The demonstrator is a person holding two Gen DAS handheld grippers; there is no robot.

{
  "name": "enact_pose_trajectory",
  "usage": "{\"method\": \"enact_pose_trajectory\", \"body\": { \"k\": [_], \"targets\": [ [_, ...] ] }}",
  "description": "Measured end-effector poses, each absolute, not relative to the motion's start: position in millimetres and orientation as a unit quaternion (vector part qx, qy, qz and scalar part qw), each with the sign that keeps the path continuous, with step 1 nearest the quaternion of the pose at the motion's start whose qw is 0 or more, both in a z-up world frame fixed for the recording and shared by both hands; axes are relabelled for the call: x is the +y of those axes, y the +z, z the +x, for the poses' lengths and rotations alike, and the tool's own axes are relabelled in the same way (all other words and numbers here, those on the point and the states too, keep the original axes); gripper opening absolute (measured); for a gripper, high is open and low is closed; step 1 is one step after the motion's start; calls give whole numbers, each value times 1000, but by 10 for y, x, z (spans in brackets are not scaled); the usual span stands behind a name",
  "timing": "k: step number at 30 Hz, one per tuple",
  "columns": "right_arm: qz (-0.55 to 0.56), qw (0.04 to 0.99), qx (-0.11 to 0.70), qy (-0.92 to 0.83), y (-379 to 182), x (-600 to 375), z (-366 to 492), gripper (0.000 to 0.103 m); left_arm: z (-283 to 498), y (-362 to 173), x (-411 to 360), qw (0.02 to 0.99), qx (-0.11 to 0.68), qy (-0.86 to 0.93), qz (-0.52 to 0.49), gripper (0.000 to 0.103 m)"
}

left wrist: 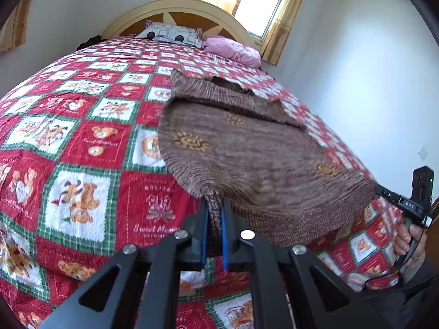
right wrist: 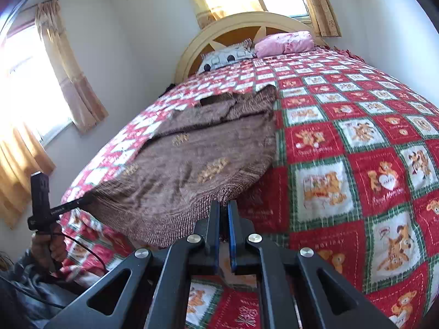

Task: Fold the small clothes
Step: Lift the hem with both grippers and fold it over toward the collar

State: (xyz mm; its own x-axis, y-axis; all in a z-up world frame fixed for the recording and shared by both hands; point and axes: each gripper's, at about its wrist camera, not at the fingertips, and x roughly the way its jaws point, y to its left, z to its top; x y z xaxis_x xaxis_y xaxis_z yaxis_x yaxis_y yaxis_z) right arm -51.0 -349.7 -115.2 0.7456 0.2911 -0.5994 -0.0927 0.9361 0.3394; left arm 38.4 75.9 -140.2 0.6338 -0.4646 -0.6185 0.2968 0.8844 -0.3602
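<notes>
Both grippers are clamped on the ribbed hem of the brown knitted sweater (left wrist: 247,148); left gripper (left wrist: 214,205) shows at the bottom centre of its own view, its blue-lined jaws pressed together on a bunched corner of the hem; right gripper (right wrist: 224,208) sits at the bottom centre of its own view, jaws nearly touching, with the hem's edge pinched between them; in the left wrist view the right gripper's black tip bites the hem's other corner at the right edge of the frame, a hand (left wrist: 410,240) below it on the grip; in the right wrist view the left gripper appears at the left edge, held by a hand (right wrist: 49,246) with a cable trailing down; the sweater, dotted with tan motifs, lies spread on the red, green and white bear-print quilt (left wrist: 82,137), its near hem lifted off the cloth and its collar end toward the top of the frame; a grey patterned pillow (left wrist: 171,34) and a pink pillow (left wrist: 233,49) rest against the curved headboard (left wrist: 178,8); curtains (right wrist: 63,63) hang at the upper left of the right wrist view.
</notes>
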Motion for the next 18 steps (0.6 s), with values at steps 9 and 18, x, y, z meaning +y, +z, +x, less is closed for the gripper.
{"method": "enact_pose_trajectory", "body": {
  "k": [9,18],
  "targets": [
    [182,928,306,109,-796,-3613,-145,4,736,-1084,870,899,345,-223,-151,8],
    [194,929,302,94,-458,-3758,478,4,1415,-777,852,907,330,-217,-150,8]
  ]
}}
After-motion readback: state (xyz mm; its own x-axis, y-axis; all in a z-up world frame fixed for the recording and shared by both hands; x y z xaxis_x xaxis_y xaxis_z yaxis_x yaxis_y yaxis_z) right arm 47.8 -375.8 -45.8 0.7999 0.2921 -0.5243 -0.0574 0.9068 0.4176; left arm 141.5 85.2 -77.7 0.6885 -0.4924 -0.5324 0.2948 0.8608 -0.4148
